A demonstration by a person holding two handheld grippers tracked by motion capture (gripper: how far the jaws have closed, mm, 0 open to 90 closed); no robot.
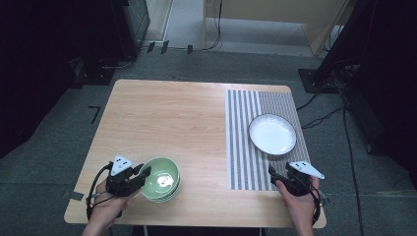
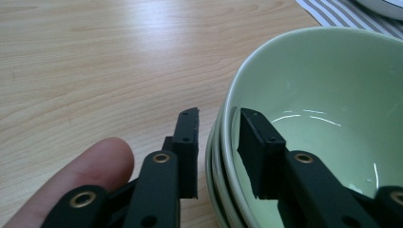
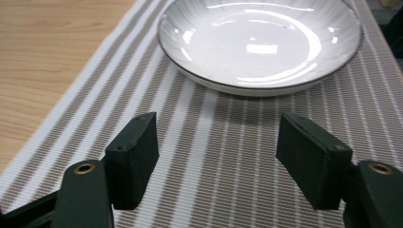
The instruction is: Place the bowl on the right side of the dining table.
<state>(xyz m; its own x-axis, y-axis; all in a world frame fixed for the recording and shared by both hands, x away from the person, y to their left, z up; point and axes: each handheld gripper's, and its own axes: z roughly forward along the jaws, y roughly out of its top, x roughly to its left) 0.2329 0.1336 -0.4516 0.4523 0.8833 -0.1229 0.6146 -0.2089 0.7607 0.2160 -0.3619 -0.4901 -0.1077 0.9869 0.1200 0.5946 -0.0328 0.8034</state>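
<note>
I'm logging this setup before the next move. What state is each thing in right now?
green bowls: stacked, upright, top one empty
white plate: empty, flat on the striped mat
left gripper: jaws astride the top bowl's rim, not closed on it
right gripper: open, empty, over the mat

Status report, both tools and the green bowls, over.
Left tool straddling rim of stacked green bowls, one jaw inside, not clamped. Right tool open over striped mat, short of white plate. Nothing in the way.
</note>
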